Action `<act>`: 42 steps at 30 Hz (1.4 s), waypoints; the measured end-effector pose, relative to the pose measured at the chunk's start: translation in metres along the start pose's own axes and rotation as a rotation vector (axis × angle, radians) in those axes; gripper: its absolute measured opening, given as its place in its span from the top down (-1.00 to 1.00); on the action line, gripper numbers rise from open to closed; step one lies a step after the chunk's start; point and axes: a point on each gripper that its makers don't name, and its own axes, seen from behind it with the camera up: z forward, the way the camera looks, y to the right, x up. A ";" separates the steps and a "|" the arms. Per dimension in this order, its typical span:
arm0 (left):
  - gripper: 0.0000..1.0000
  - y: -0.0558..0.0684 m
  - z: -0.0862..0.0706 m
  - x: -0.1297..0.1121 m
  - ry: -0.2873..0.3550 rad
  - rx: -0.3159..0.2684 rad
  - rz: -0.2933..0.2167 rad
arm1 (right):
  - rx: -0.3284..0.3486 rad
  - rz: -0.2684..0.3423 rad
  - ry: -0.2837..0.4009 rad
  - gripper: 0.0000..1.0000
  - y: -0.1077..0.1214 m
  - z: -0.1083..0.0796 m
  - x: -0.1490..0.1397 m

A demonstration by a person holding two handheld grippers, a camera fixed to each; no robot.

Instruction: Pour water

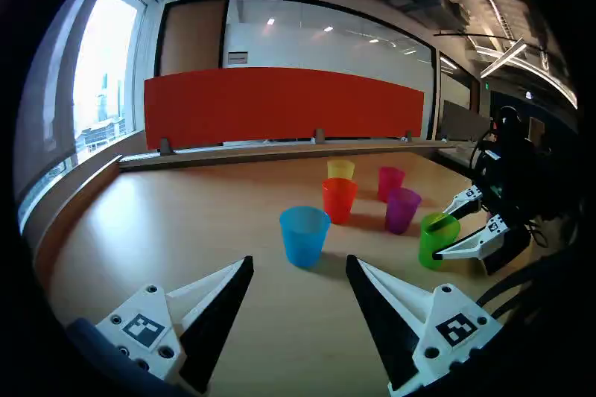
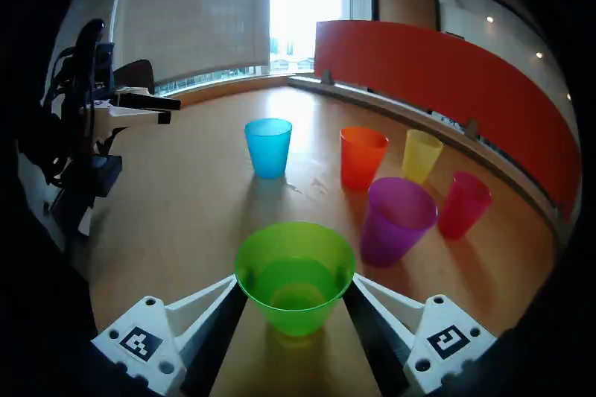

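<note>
The green cup [image 2: 295,278] was gripped by the right gripper [image 2: 294,283], the left gripper [image 1: 299,260] was held open and empty, and a lift and tilt over the blue cup [image 2: 268,145] seemed called for.

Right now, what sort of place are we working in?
Likely an office meeting room: a long wooden table edged by a red divider panel, a glass partition wall behind it, and ceiling strip lights.

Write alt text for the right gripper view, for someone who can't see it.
A green cup holding some water stands on a wooden table, clamped between the two fingers of the right gripper. Behind it stand a blue cup, orange cup, yellow cup, purple cup and pink cup.
</note>
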 end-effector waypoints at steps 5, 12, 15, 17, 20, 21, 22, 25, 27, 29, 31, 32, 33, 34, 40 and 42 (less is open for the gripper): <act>-0.84 0.000 0.002 -0.001 -0.002 0.000 0.001 | 0.000 0.003 -0.002 -0.73 0.001 0.002 0.000; -0.84 0.000 0.005 0.000 -0.003 -0.001 -0.001 | 0.001 0.010 -0.001 -0.73 0.003 0.002 -0.002; -0.84 0.000 0.007 0.000 -0.005 -0.003 0.001 | 0.001 0.013 -0.002 -0.73 0.004 0.002 -0.003; -0.84 0.001 0.008 0.000 -0.005 -0.004 0.001 | -0.001 0.014 -0.004 -0.73 0.004 0.001 -0.004; -0.84 0.001 0.009 0.000 -0.006 -0.005 0.000 | -0.001 0.016 -0.006 -0.73 0.005 0.001 -0.004; -0.84 0.001 0.009 0.000 -0.007 -0.006 0.000 | -0.001 0.016 -0.007 -0.73 0.005 0.002 -0.004; -0.84 0.001 0.010 0.000 -0.007 -0.006 0.000 | -0.001 0.016 -0.008 -0.73 0.005 0.002 -0.004; -0.84 0.001 0.010 0.001 -0.007 -0.008 0.002 | -0.002 0.015 -0.011 -0.73 0.006 0.003 -0.004; -0.84 0.001 0.010 0.001 -0.008 -0.008 0.003 | -0.003 0.014 -0.014 -0.73 0.006 0.004 -0.004; -0.84 0.001 0.011 0.000 -0.010 -0.008 0.004 | -0.005 0.015 -0.016 -0.73 0.008 0.005 -0.004; -0.84 0.001 0.011 0.000 -0.011 -0.007 0.003 | -0.008 0.015 -0.019 -0.73 0.008 0.005 -0.004; -0.84 0.001 0.011 -0.001 -0.012 -0.006 0.002 | -0.010 0.015 -0.022 -0.75 0.009 0.006 -0.005; -0.84 0.000 0.011 -0.001 -0.013 -0.006 0.002 | -0.013 0.012 -0.026 -0.76 0.009 0.006 -0.006; -0.84 0.000 0.011 -0.001 -0.014 -0.005 0.001 | -0.017 0.008 -0.030 -0.76 0.010 0.006 -0.007; -0.84 -0.001 0.011 -0.002 -0.018 -0.001 0.002 | -0.030 -0.016 -0.050 -0.95 0.010 0.005 -0.010; -0.84 -0.002 0.011 -0.002 -0.019 0.000 0.002 | -0.030 -0.016 -0.051 -1.00 0.009 0.004 -0.009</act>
